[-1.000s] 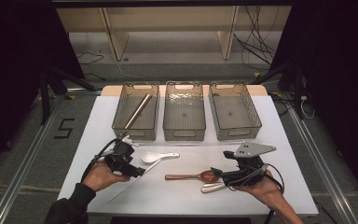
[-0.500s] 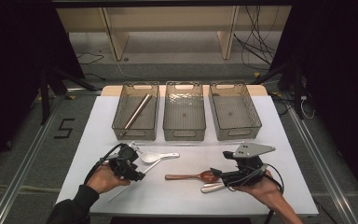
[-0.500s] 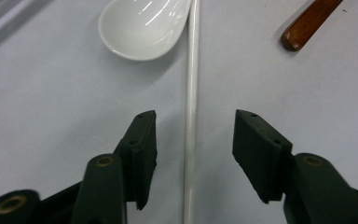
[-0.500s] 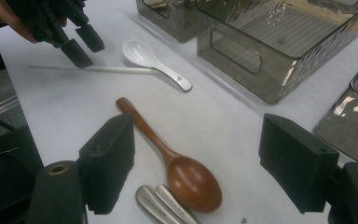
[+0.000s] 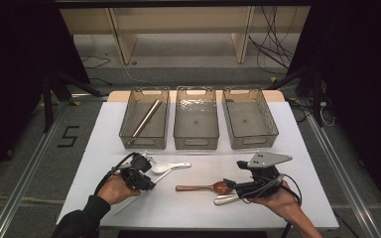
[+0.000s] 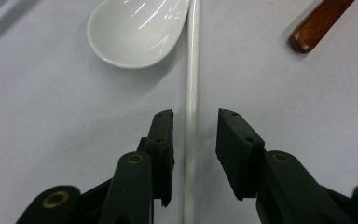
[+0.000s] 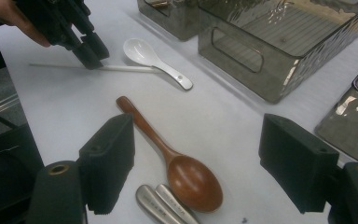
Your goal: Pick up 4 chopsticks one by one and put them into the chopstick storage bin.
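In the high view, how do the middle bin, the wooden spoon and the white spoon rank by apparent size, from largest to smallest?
1. Middle bin, clearly the largest.
2. Wooden spoon.
3. White spoon, somewhat shorter than the wooden one; the left tongs hide its bowl's edge, so the margin is unsure.

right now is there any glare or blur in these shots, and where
Left gripper view: bright glints on the white spoon bowl; the jaws at the bottom look soft. Right gripper view: glare on the clear bin walls and a sheen on the wooden spoon. High view: evenly lit table, dark surroundings.
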`<state>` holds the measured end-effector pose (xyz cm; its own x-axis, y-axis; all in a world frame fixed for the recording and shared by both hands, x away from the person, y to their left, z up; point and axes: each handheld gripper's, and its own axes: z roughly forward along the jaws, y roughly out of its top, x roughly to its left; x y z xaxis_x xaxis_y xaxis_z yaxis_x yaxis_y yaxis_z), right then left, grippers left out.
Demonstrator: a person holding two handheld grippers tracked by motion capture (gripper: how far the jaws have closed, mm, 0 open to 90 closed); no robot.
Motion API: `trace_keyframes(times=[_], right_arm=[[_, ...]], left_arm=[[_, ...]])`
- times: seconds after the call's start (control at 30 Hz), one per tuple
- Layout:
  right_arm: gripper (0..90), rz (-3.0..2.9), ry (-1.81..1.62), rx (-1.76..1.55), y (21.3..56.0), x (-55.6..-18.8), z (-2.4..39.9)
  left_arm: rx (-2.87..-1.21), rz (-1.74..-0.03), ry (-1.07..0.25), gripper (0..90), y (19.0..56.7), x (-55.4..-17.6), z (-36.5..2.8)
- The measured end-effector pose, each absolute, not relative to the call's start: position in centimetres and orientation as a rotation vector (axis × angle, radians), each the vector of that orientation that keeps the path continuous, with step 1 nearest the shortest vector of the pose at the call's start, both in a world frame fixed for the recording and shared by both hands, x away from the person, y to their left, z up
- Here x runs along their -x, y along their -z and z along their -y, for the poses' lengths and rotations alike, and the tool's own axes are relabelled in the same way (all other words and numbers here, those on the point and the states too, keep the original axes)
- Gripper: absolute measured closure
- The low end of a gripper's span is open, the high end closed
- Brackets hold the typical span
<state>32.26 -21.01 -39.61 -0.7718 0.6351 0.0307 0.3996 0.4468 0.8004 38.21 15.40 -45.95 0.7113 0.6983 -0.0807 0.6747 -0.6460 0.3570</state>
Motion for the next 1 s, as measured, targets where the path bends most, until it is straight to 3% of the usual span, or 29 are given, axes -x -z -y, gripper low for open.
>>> trace_keyframes(times=[0.5,1.0], right_arm=[[27.7,-2.428,-1.234,-0.891,39.6,-32.3,21.0],[27.7,-2.426,-1.236,-0.89,39.6,-32.3,21.0]], left_arm=[[-2.573,-1.073,-0.052,73.0,46.5,-38.9,-14.8],[-2.62,-1.005,-0.116,82.9,46.6,-38.7,-14.3]])
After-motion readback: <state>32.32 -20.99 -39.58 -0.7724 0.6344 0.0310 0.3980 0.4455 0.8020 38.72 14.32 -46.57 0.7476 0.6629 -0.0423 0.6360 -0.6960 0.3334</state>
